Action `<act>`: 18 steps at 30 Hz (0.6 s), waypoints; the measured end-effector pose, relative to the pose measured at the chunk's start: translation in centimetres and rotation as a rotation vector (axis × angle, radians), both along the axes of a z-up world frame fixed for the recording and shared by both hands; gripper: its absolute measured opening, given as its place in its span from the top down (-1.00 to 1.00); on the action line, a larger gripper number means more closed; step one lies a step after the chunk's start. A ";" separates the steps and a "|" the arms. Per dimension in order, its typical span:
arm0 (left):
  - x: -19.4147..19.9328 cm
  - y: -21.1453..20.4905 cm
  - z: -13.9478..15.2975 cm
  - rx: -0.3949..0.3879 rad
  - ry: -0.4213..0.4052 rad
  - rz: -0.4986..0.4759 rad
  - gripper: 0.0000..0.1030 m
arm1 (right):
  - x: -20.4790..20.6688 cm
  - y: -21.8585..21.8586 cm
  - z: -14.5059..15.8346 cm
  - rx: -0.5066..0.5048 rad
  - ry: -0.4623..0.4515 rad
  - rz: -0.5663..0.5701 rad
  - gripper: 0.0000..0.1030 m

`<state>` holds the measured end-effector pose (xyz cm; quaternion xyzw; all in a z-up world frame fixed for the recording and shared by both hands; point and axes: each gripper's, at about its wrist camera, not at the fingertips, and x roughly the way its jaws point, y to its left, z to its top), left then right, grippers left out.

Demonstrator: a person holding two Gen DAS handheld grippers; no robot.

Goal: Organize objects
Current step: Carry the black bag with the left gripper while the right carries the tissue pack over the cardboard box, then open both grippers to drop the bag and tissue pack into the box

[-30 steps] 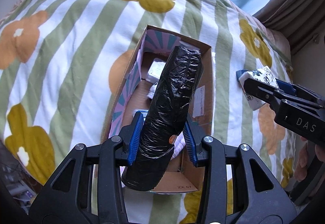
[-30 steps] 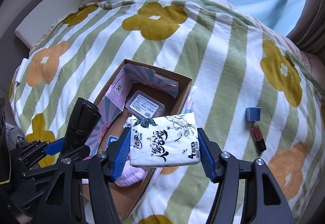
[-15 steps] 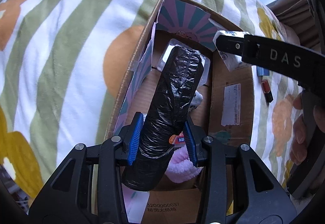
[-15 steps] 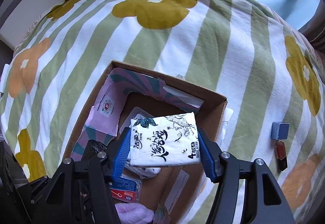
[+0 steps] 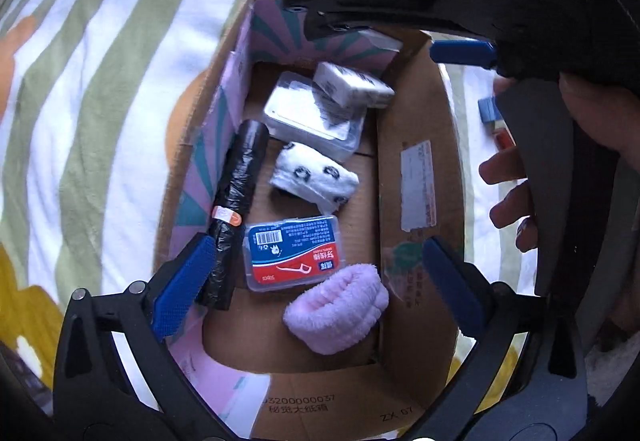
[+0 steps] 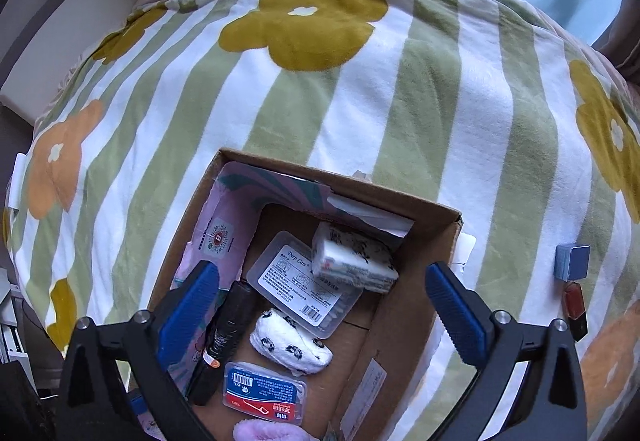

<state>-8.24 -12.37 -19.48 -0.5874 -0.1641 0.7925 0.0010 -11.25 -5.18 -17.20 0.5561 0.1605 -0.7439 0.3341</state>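
A cardboard box (image 5: 416, 113) (image 6: 416, 305) lies open on the striped flowered blanket. The black bag roll (image 5: 236, 201) (image 6: 230, 325) lies along the box's left wall. The white tissue pack (image 5: 352, 85) (image 6: 352, 261) rests on a clear plastic case (image 5: 296, 117) (image 6: 288, 281) at the far end. My left gripper (image 5: 316, 281) hangs over the box, jaws opening wide, nothing between the pads. Above the box too, my right gripper (image 6: 324, 309) has its jaws opening with nothing held. In the left wrist view the right gripper's black body fills the top.
In the box also lie a white patterned sock bundle (image 5: 314, 177) (image 6: 290, 341), a floss-pick case (image 5: 294, 257) (image 6: 264, 393) and a pink fluffy bundle (image 5: 338, 313). A small blue box (image 6: 572, 261) and a red item (image 6: 574, 301) sit on the blanket to the right.
Both grippers have sunk over the box and opened. The black roll dropped from my left gripper along the left wall; the tissue pack dropped from my right gripper onto the clear case.
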 end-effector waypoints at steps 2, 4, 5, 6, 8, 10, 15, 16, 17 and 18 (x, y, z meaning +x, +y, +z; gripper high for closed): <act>0.1 0.4 -0.3 0.001 -0.005 -0.011 -1.00 | 0.1 0.2 -0.1 0.003 0.000 0.002 -0.99; 0.1 0.6 -0.7 -0.001 -0.012 -0.016 -1.00 | 0.3 0.3 -0.1 0.004 0.003 0.004 -0.99; 0.2 0.7 -0.8 -0.001 -0.013 -0.015 -1.00 | 0.3 0.3 -0.1 0.002 0.002 0.005 -0.99; 0.3 0.5 -0.9 0.000 -0.013 -0.013 -1.00 | 0.4 0.3 0.0 0.001 0.002 0.008 -0.99; 0.4 -0.1 -0.9 0.001 -0.010 -0.007 -1.00 | 0.6 0.3 0.2 0.002 0.007 0.013 -0.99; 0.4 -0.3 -0.8 -0.003 -0.007 -0.004 -1.00 | 0.8 0.4 0.5 0.001 0.012 0.018 -0.99; 0.7 -0.5 0.2 -0.024 0.000 -0.003 -0.99 | 1.3 1.0 2.4 -0.002 0.027 0.024 -0.99; 0.8 -0.5 0.6 -0.031 0.001 -0.004 -0.99 | 1.5 1.2 2.9 0.000 0.031 0.026 -0.99; 0.9 -0.5 1.1 -0.040 0.004 -0.005 -0.99 | 1.6 1.6 3.5 -0.001 0.036 0.027 -0.99; 1.1 -0.4 1.6 -0.052 0.009 -0.008 -0.99 | 1.8 2.0 4.0 -0.003 0.041 0.029 -0.99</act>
